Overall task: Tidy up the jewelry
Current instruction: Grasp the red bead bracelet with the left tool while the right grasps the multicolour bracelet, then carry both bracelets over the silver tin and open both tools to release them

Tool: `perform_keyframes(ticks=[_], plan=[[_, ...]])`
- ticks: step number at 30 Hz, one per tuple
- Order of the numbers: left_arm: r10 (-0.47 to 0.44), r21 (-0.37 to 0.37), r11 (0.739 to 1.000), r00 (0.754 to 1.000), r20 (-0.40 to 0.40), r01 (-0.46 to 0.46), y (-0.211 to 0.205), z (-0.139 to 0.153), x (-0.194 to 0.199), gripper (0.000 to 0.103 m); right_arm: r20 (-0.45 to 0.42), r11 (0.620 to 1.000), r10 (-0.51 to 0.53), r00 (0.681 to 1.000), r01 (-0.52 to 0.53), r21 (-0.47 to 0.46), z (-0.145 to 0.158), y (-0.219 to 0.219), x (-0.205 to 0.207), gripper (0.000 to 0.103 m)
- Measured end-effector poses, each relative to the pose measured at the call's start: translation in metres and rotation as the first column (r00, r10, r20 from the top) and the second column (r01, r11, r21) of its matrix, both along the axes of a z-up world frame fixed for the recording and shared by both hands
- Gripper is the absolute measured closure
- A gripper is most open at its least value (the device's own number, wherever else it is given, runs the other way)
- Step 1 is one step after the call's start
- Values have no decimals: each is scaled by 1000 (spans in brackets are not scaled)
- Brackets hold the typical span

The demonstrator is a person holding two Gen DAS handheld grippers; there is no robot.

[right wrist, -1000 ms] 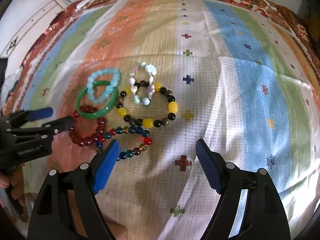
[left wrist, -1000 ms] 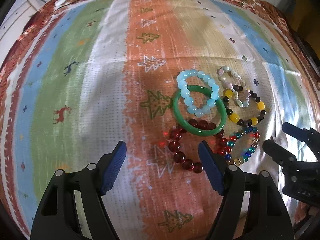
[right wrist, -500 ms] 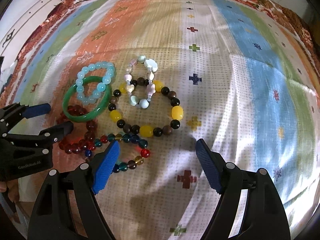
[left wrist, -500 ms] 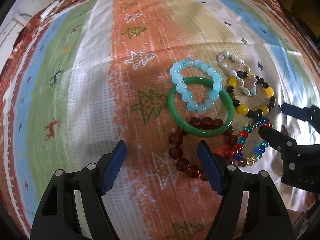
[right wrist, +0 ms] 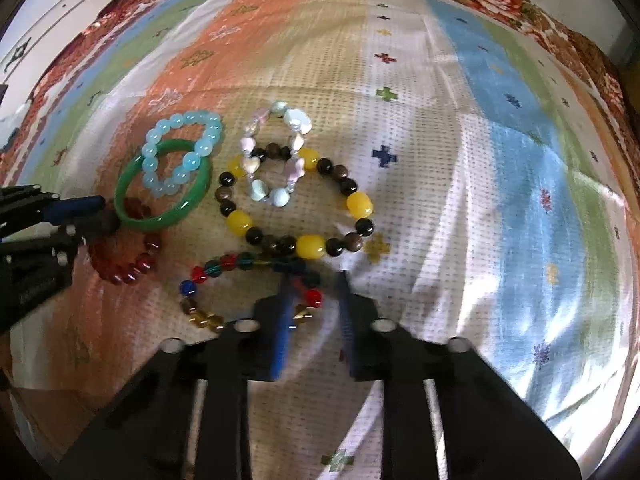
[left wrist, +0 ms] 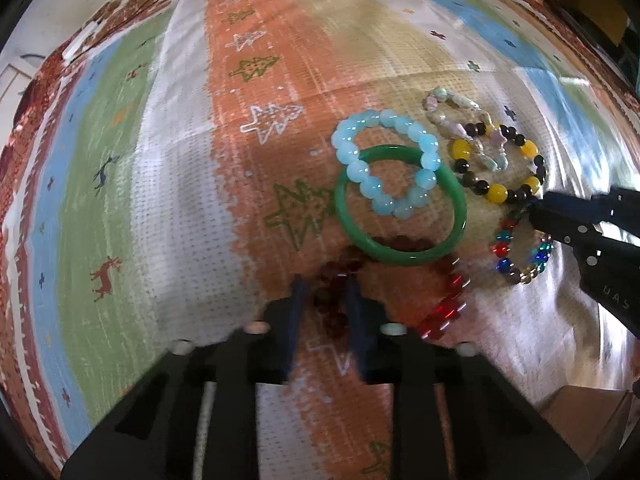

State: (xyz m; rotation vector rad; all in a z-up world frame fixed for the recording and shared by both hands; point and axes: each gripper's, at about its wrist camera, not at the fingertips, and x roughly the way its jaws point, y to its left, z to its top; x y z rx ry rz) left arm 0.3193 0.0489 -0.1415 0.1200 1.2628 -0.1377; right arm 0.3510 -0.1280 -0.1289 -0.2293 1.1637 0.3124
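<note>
Several bracelets lie bunched on a striped cloth (left wrist: 180,200). My left gripper (left wrist: 324,280) points down at the dark red bead bracelet (left wrist: 440,308); its jaws are closing and the pads press on the beads between them. That bracelet lies partly under a green bangle (left wrist: 400,254), which a light blue bead bracelet (left wrist: 348,152) overlaps. My right gripper (right wrist: 312,276) is shut on the near side of the multicoloured glass bead bracelet (right wrist: 200,276). Just beyond it lie a yellow-and-black bead bracelet (right wrist: 360,204) and a pale shell bracelet (right wrist: 298,120).
The cloth (right wrist: 520,160) stretches wide to the right of the bracelets and far beyond them. A white cabinet (right wrist: 60,12) stands past its far left corner. The two grippers work close together, one on each side of the pile.
Both grippers have gone from wide open to shut, and both came down closer to the cloth. The left closed on the dark red beads, the right on the multicoloured beads.
</note>
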Motion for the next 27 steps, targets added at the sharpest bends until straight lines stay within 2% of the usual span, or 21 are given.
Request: perform_keyframes(ticks=[7,13,16,20,27], plan=[[17,9,1000,1000,11,-17,5,13,-11,90,-26,999,24,999,-23,45,9,-1,-15,93],[54,-34,998,995,89,-51,10,48,-26,90,34,996,26,999,-29,86,41,-2,-28,93],[64,-8,998,990,126,-64,4,59,-31,90,52,996,27,998,-31,85,51,-2,-36,93],[58,-12,998,989,138,-57,2,64,-34,90,88,999,27,996,-30,38,56,0,-43,93],[67,-48,997,984,163,-60,3,78,-42,90,92,996,24,995,-32,88,67,-4,-53,93]])
